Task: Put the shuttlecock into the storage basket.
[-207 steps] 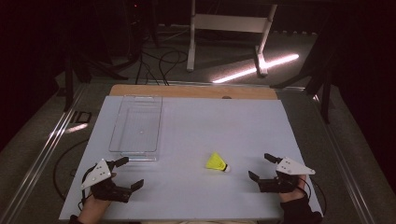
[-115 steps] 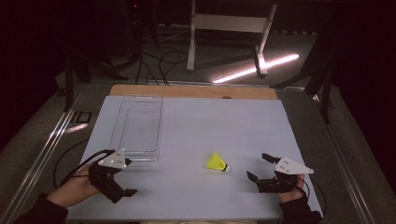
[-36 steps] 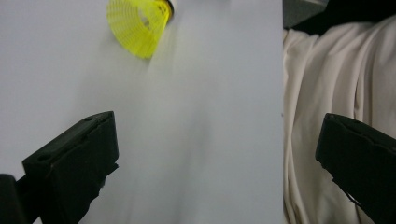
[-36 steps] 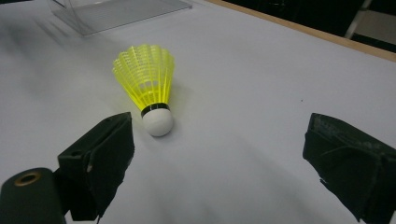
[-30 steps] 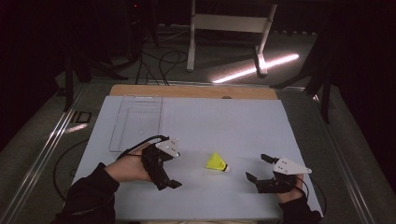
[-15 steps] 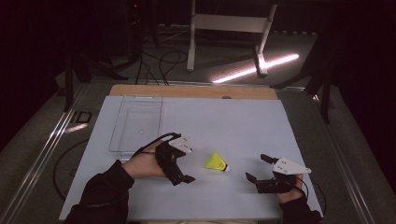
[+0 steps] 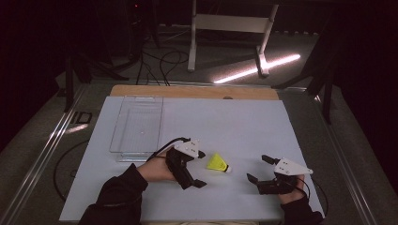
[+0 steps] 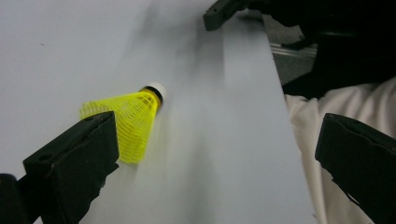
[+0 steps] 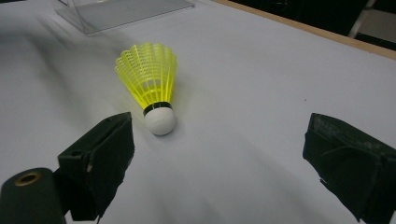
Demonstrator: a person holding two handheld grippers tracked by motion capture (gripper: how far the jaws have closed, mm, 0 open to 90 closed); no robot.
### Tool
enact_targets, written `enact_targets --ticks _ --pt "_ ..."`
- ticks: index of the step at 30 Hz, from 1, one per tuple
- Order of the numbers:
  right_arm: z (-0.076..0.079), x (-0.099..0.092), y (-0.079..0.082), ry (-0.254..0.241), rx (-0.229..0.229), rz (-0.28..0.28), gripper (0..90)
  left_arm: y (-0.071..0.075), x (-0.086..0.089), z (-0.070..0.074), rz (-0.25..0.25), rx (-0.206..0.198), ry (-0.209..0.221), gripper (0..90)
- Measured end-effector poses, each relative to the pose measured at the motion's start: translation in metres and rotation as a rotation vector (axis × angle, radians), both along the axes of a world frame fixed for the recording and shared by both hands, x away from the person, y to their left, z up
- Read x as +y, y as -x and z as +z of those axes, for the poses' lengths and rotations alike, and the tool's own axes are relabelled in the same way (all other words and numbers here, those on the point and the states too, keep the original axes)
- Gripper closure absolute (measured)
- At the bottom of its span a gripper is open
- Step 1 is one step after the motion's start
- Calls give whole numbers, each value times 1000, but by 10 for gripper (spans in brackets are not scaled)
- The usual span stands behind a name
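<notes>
My left claw (image 7: 201,168) is spread wide and holds nothing; its two black jaws stand far apart with bare sheet between them. The shuttlecock (image 7: 218,163) lies just beside it at about three o'clock in the high view, apart from both jaws. In the left gripper view the shuttlecock (image 8: 126,119) sits close by my left-hand jaw, its skirt partly behind that jaw's tip, so it is off toward one side of the gap, not centred. It lies on its side, long axis running from the skirt at ten o'clock to the cork at four o'clock in the high view. My right claw (image 7: 258,169) is also wide open and empty, resting farther off at the shuttlecock's four o'clock, with the cork pointing toward it; in the right gripper view the shuttlecock (image 9: 152,81) lies ahead, nearer the left-hand jaw. I judge the left claw is nearer, and it would need to shift sideways to bring the skirt between its jaws. The skirt is a bright yellow plastic mesh, flared and ribbed; the cork is a smooth white dome with a dark band. A clear tray (image 7: 123,115) stands at eleven o'clock on the pale sheet (image 7: 234,117).
</notes>
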State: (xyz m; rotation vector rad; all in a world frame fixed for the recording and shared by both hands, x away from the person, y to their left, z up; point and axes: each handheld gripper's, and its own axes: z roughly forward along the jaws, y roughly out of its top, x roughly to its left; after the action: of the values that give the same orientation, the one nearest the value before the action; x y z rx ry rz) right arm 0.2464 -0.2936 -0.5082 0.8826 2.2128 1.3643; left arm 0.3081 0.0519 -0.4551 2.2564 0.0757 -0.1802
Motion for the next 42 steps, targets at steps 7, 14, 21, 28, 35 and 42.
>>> enact_targets --ticks 7,14,21,28,35,42 --pt "0 0 0 1 0 4 91 -8 -9 -18 23 6 -26 17" --pt "-1 0 0 1 1 8 90 -16 -18 -36 10 27 -57 99" --pt "-1 1 0 2 4 14 90 -24 -27 -47 10 27 -108 212" --pt "-1 1 0 0 5 13 91 -30 -37 -54 17 10 -153 380" --pt "-1 1 0 0 4 16 91 -35 -45 -53 -1 -4 -195 582" --pt "-1 1 0 0 3 17 91 -40 -54 -55 -15 -13 -228 698"
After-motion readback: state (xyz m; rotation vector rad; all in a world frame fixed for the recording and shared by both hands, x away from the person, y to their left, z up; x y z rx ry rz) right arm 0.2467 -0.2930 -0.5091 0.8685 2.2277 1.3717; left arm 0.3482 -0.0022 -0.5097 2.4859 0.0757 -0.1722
